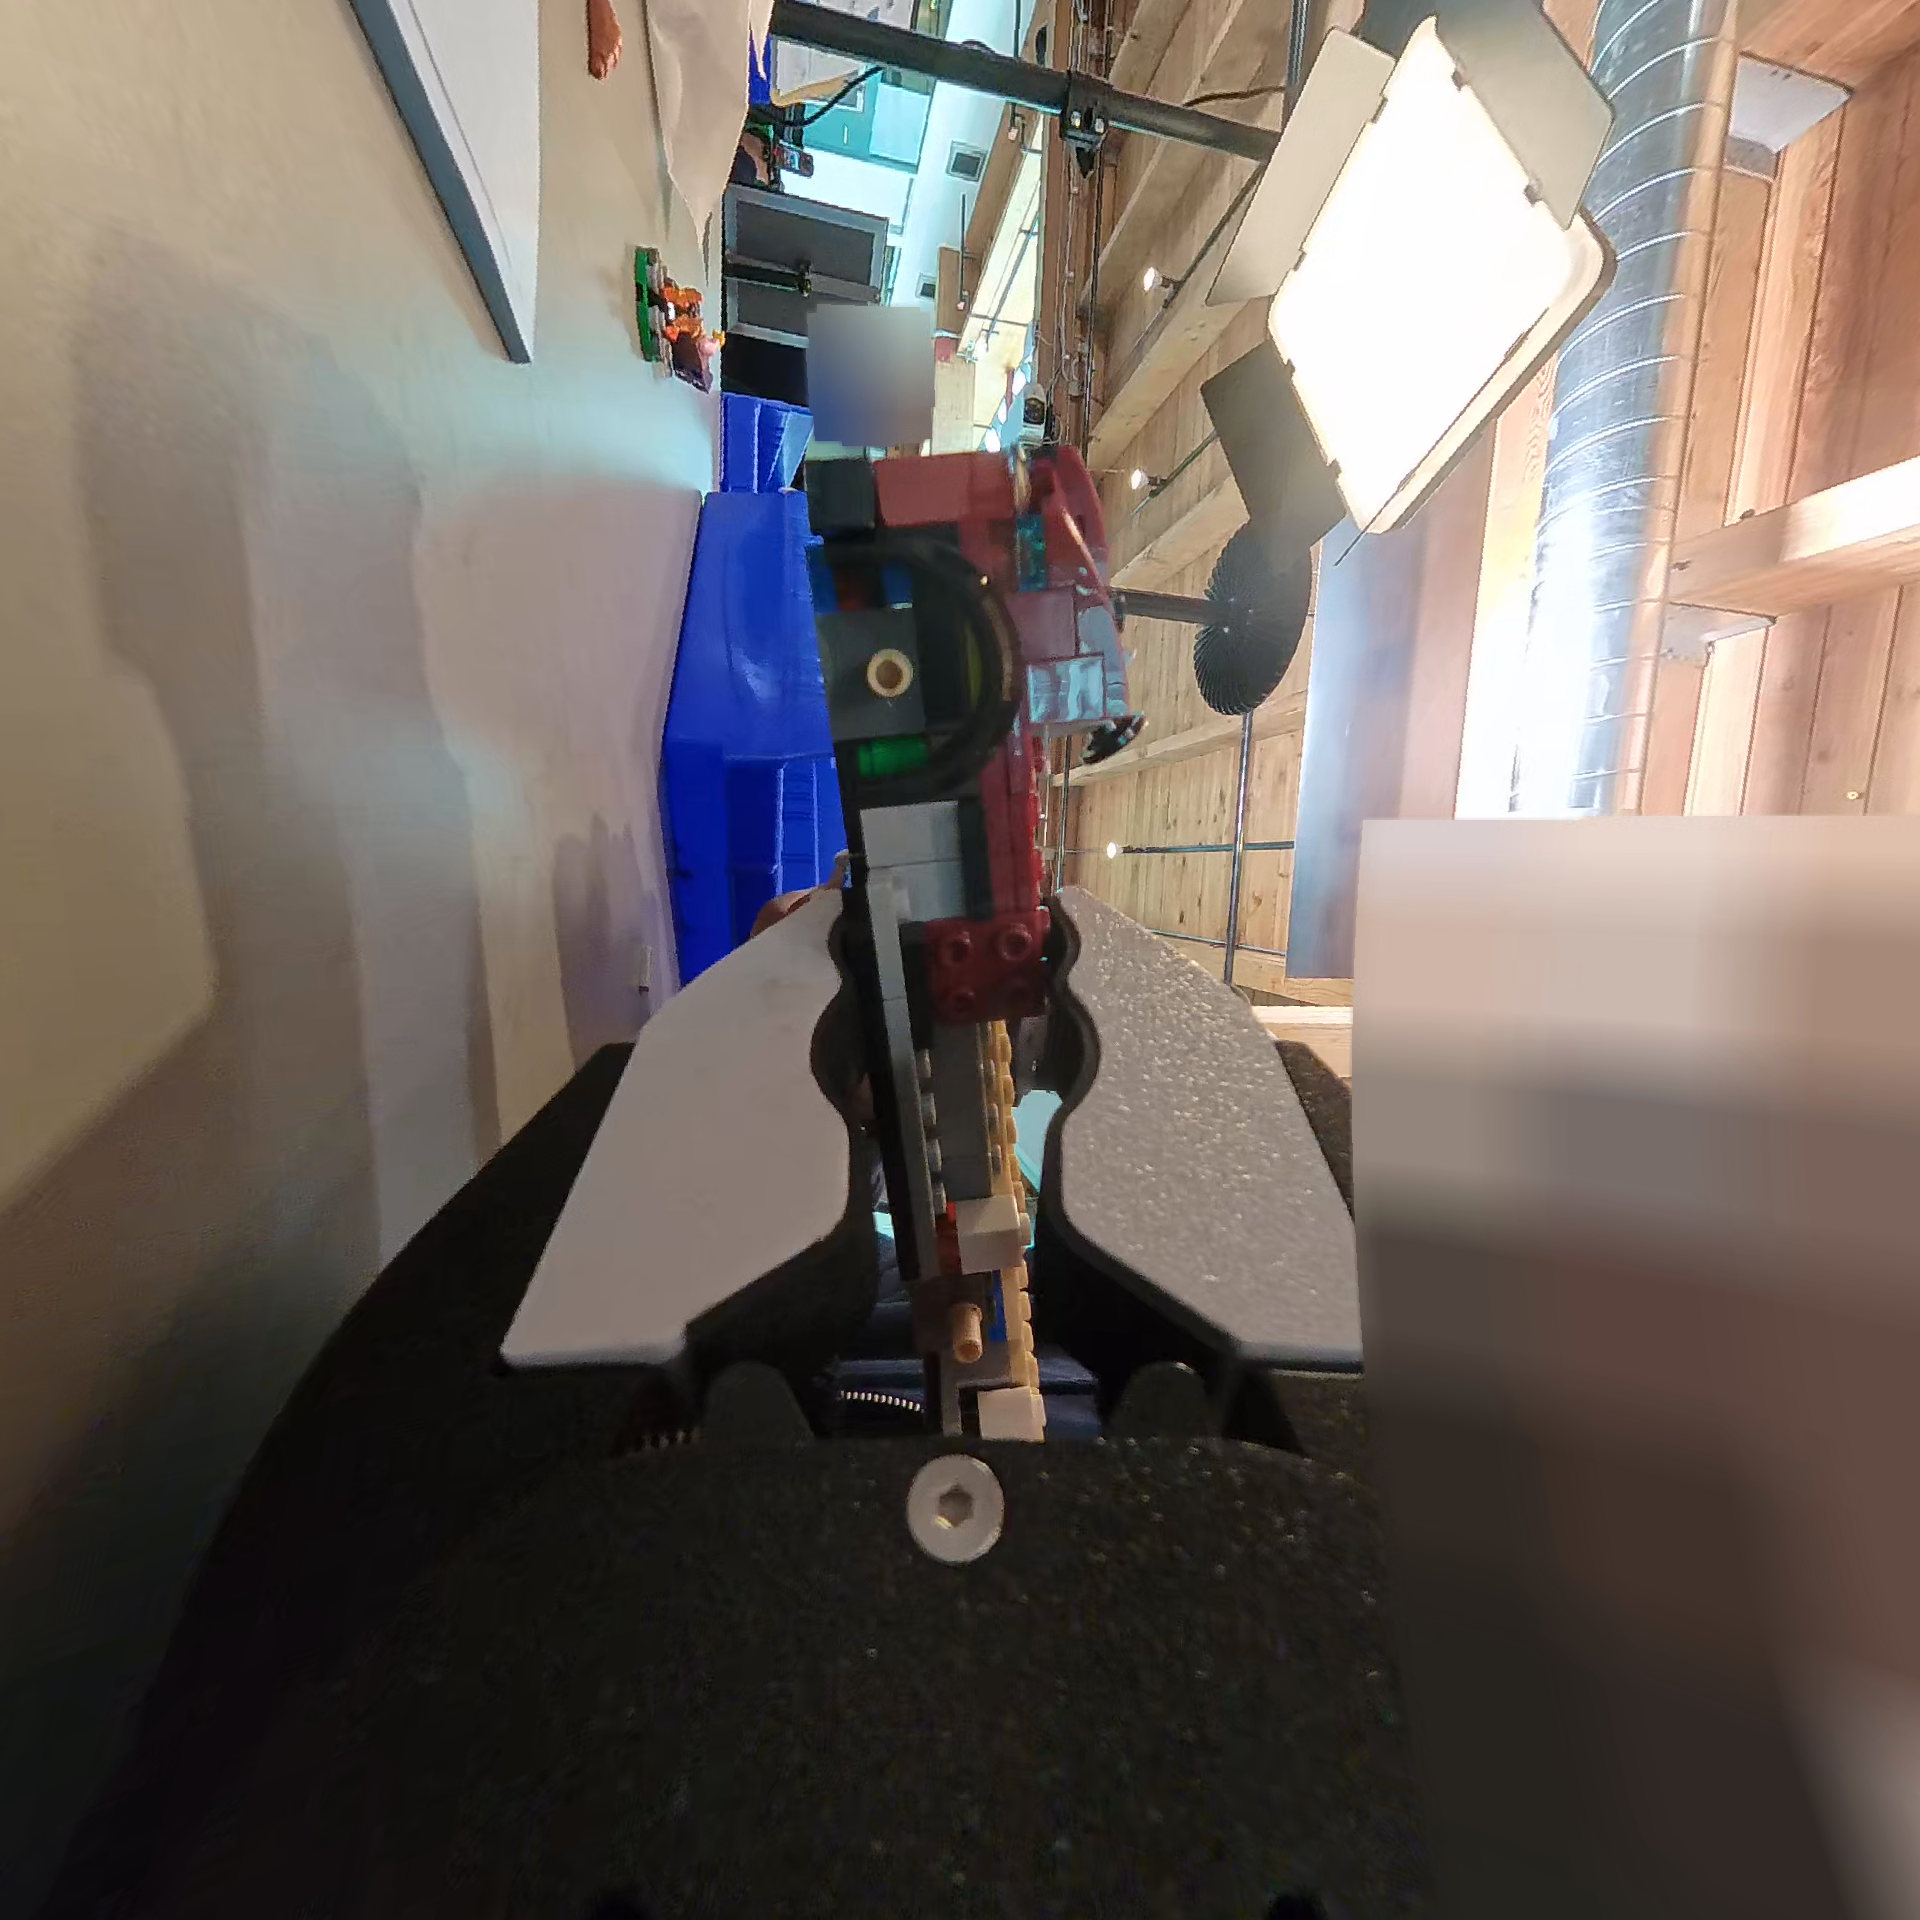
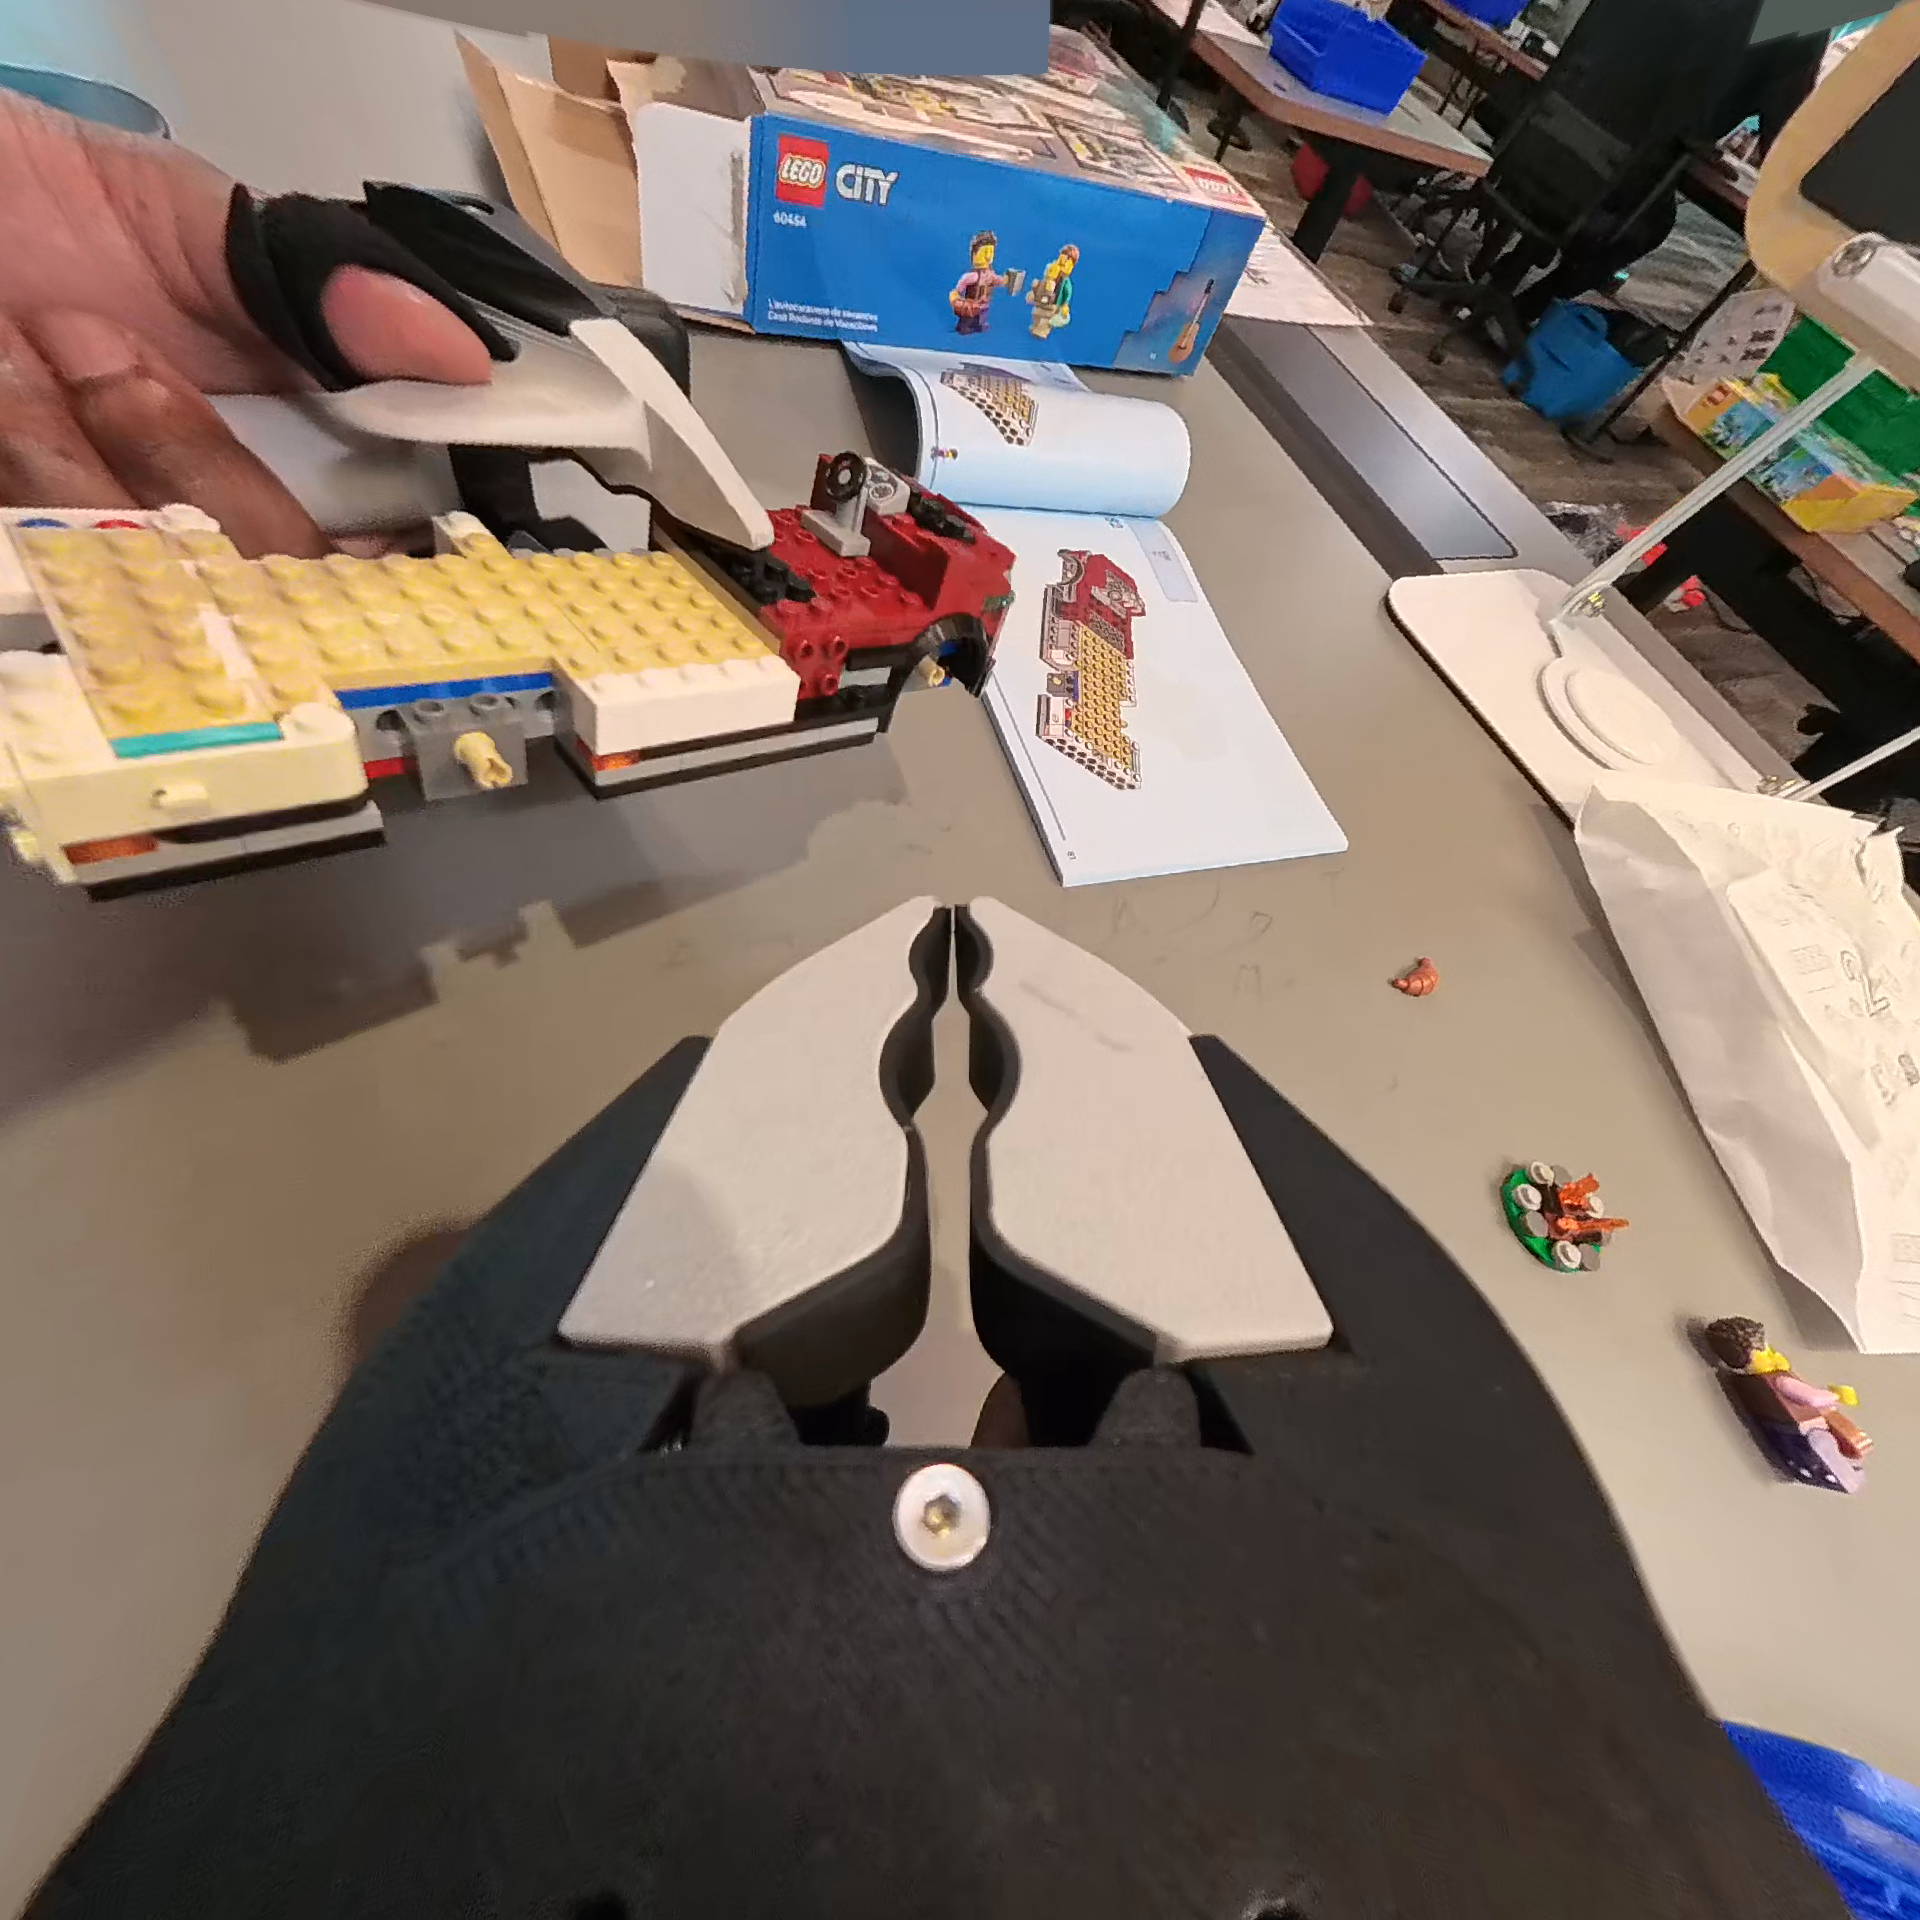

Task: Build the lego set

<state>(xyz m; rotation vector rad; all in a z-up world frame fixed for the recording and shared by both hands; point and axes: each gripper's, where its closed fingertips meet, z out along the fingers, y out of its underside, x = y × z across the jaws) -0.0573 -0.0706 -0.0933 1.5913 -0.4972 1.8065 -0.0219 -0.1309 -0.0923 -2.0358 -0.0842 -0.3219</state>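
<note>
- The left gripper (image 1: 948, 961) is clamped on a brick-built vehicle model (image 2: 436, 644): its pale fingers press on the dark red cab end from both sides, and the tan studded deck runs back between them toward the gripper body.
- The model hangs clear of the grey table (image 2: 623, 1039), casting a shadow on the surface below. A hand (image 2: 114, 343) grips the left tool behind it.
- The right gripper (image 2: 953, 920) sits nearer the camera than the model, well apart from it, fingertips closed together with nothing between them.
- Behind the model stands a blue toy-brick box (image 2: 987, 239) with a printed logo and pictures of figures; its wording is left unread.
- Just beyond the model's red nose lies an open instruction booklet (image 2: 1153, 675), pale blue, showing a drawing of the same build.
- Right of the booklet: a small brown croissant piece (image 2: 1418, 977), a green campfire piece (image 2: 1558, 1216), a lying minifigure (image 2: 1787, 1392), and a crumpled printed paper bag (image 2: 1787, 1039).
- Bare table stretches between the model and the right gripper, and on to the croissant piece.
- A white lamp base (image 2: 1538, 665) sits by the table's far right edge.
</note>
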